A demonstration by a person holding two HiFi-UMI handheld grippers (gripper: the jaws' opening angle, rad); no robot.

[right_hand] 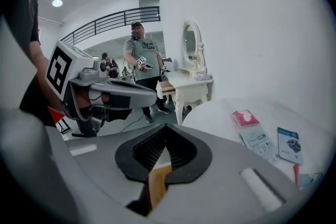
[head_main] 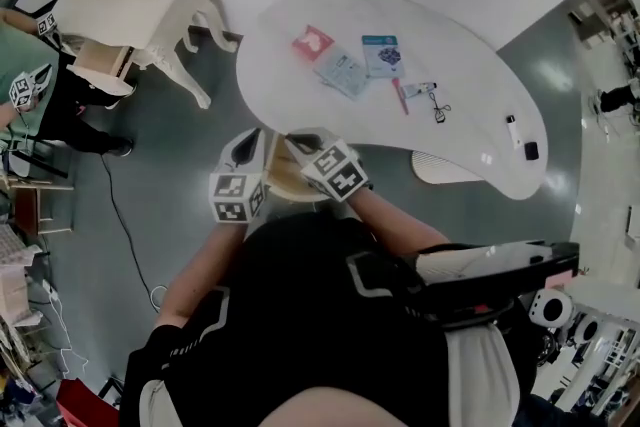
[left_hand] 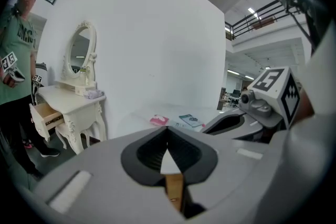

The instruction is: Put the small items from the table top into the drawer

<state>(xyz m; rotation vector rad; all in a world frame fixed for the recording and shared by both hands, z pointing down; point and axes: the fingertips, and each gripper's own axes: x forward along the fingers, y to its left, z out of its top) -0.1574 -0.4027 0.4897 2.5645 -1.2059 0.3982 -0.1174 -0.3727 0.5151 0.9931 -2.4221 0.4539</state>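
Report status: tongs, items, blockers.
Left tongs shut, empty. Right tongs shut, empty. Red packet, blue packet on table, untouched. Nothing between tongs and items.

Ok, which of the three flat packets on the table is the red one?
The red packet, leftmost of the row in the head view. Beside it lie the pale packet and the blue packet.

head view looks steeply down on the table (head_main: 480, 65) — both gripper views, low, share its pink packet (left_hand: 159, 120).
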